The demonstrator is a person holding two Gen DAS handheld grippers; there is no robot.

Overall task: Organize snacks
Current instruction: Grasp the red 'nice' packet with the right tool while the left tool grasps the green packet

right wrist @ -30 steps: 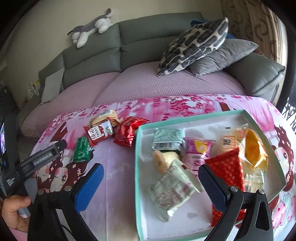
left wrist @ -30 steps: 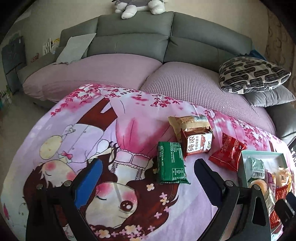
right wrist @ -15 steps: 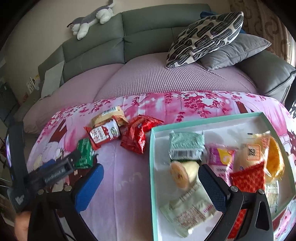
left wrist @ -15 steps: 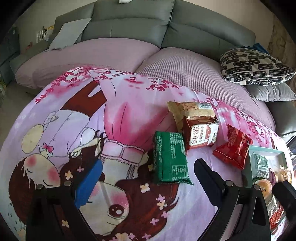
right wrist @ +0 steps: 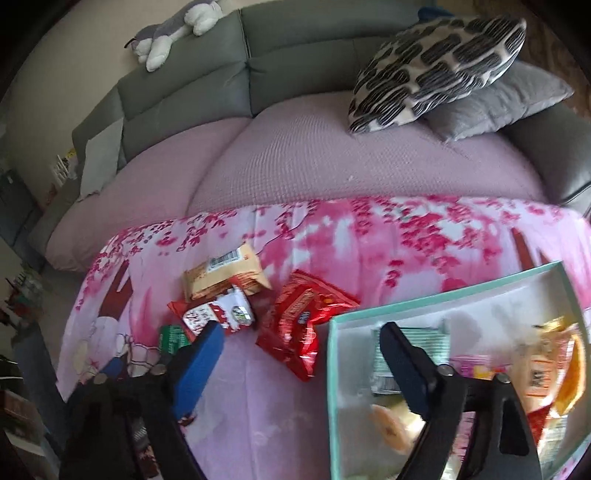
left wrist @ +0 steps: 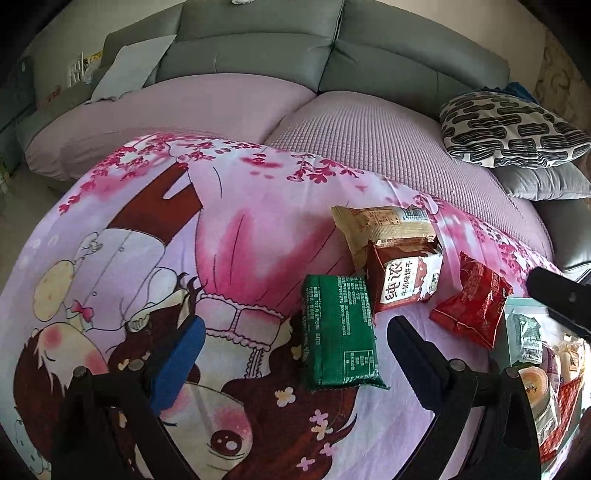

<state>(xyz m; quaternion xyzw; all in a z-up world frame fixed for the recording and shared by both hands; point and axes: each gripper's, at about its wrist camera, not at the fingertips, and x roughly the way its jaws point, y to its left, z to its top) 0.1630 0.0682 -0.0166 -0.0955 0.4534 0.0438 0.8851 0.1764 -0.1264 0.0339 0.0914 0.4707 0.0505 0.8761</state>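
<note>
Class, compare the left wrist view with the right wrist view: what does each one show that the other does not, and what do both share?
Only the left wrist view shows the green packet whole, lying between the open fingers of the left hand-held gripper.

Only the right wrist view shows the plush toy on the sofa back and most of the teal box; the right hand-held gripper has just been closing, with nothing between its fingers.

Both show the red foil packet, the beige packet, the red-and-white biscuit packet and the patterned cushion.
</note>
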